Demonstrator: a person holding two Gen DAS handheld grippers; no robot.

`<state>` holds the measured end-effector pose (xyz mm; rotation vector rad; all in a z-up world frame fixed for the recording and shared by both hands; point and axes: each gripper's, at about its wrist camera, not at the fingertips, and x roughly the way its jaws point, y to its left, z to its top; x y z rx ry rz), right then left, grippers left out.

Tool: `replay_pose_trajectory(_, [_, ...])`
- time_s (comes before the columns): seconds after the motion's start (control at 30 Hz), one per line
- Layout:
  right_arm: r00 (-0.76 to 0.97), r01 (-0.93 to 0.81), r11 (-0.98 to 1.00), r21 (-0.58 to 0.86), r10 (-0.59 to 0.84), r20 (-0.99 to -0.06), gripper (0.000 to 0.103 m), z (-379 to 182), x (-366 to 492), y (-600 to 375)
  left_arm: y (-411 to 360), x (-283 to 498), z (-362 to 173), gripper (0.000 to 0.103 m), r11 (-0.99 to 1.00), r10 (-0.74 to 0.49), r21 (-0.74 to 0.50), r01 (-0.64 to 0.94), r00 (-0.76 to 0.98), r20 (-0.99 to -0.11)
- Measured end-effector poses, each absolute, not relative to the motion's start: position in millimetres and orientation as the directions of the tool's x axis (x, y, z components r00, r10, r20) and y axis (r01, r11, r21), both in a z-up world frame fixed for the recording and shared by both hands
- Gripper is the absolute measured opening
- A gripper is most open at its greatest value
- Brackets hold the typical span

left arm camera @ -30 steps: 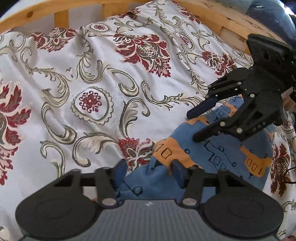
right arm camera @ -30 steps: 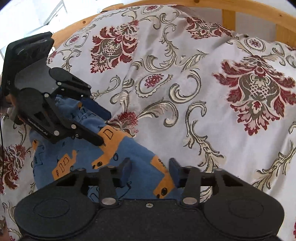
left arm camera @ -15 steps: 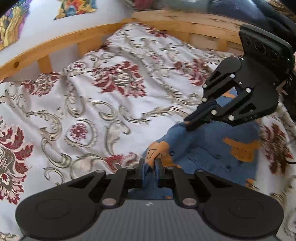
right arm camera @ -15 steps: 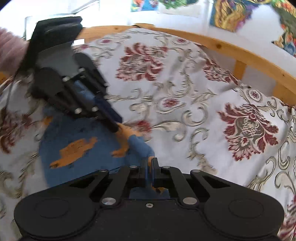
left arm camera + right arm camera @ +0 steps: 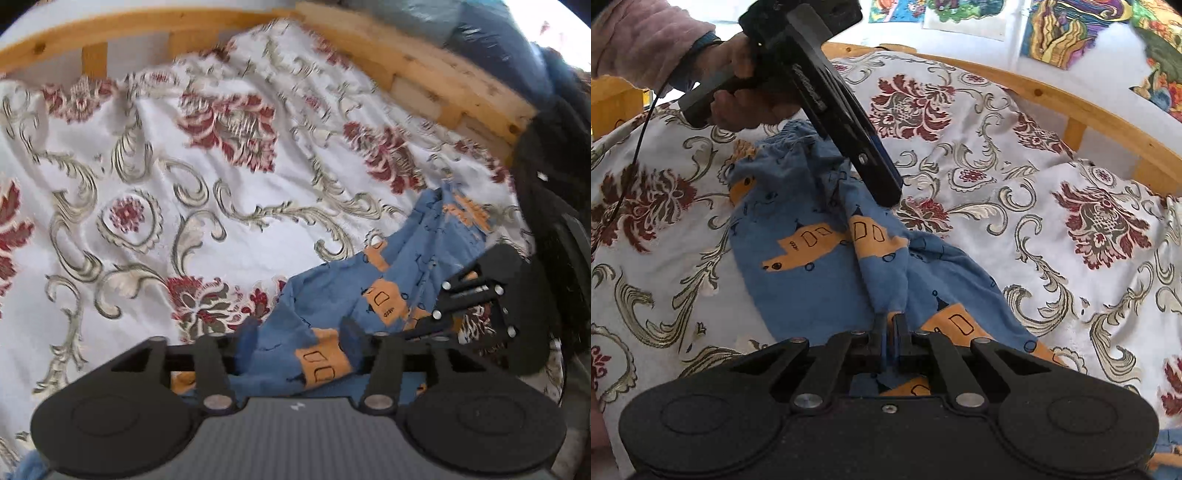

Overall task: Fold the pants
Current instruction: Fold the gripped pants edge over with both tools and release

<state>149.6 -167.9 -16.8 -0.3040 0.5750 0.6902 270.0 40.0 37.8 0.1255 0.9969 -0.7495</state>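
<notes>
Right gripper [image 5: 891,338]: clenched on a pinched ridge of the pants [image 5: 820,280], fingers nearly touching, cloth drawn up into the pinch.
Left gripper [image 5: 297,341]: fingers spread wide, blue fabric lying between them but not pinched; released.
Pants: blue with orange submarine print, rumpled, lying on the floral bedspread [image 5: 1015,206]; waistband end near the person's hand [image 5: 738,92].
Surroundings: wooden bed frame [image 5: 1082,107] behind, drawings on the wall.
Risk: single-sided hold, so pulling now would likely drag the cloth askew or bunch the fold; a thin pinch may slip free.
</notes>
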Motion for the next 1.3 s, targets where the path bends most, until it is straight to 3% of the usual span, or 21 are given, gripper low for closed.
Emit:
replay_pose_trajectory(0.13, [0.633,-0.665,0.743,-0.077,0.506,-0.586,0.002,-20.4,148.4,-168.1,17.1,282.3,23.0,0.052,0.785,-0.43,-0.206,0.585,0.274,-0.861])
replay_pose_trajectory(0.23, [0.64,-0.661,0.747,-0.079,0.504,-0.58,0.002,-21.6,147.3,-168.8,3.9,288.5,15.9,0.033,0.804,-0.391,-0.198,0.56,0.249,-0.886])
replay_pose_trajectory(0.27, [0.641,-0.659,0.748,-0.077,0.505,-0.578,0.002,-21.5,147.1,-169.1,0.7,289.3,14.3,0.017,0.815,-0.368,-0.181,0.551,0.25,-0.896])
replay_pose_trajectory(0.3, [0.642,-0.656,0.751,-0.073,0.505,-0.576,0.002,-21.3,147.2,-169.9,-1.5,290.5,12.9,0.011,0.829,-0.336,-0.153,0.538,0.26,-0.905])
replay_pose_trajectory(0.4, [0.646,-0.652,0.756,-0.062,0.51,-0.569,0.002,-20.0,146.9,-172.3,-3.0,291.7,13.2,0.006,0.841,-0.307,-0.127,0.526,0.27,-0.913])
replay_pose_trajectory(0.7, [0.714,-0.608,0.787,-0.107,0.483,-0.508,0.002,8.1,171.3,-180.0,-11.1,310.0,52.6,0.005,0.795,-0.312,0.005,0.607,0.415,-0.855])
replay_pose_trajectory(0.9, [0.701,-0.562,0.822,-0.097,0.411,-0.583,0.003,-7.2,231.6,-181.5,-3.9,347.1,20.8,0.005,0.84,-0.291,-0.011,0.543,0.434,-0.853])
replay_pose_trajectory(0.97, [0.714,-0.523,0.845,-0.109,0.365,-0.597,0.011,-17.3,246.3,-183.9,-1.5,352.0,6.7,0.005,0.85,-0.281,-0.014,0.526,0.432,-0.857])
replay_pose_trajectory(1.0, [0.722,-0.508,0.854,-0.115,0.349,-0.598,0.026,-19.2,249.5,-185.5,0.8,353.8,2.4,0.005,0.854,-0.282,-0.019,0.52,0.431,-0.857])
replay_pose_trajectory(1.07, [0.758,-0.448,0.885,-0.125,0.302,-0.578,0.043,-16.0,251.1,-194.0,5.7,356.2,-3.6,0.005,0.861,-0.296,-0.046,0.506,0.427,-0.854])
replay_pose_trajectory(1.3, [0.772,-0.374,0.92,-0.115,0.241,-0.588,0.045,-0.4,230.3,-234.9,18.6,350.1,7.4,0.011,0.857,-0.367,-0.119,0.501,0.433,-0.823])
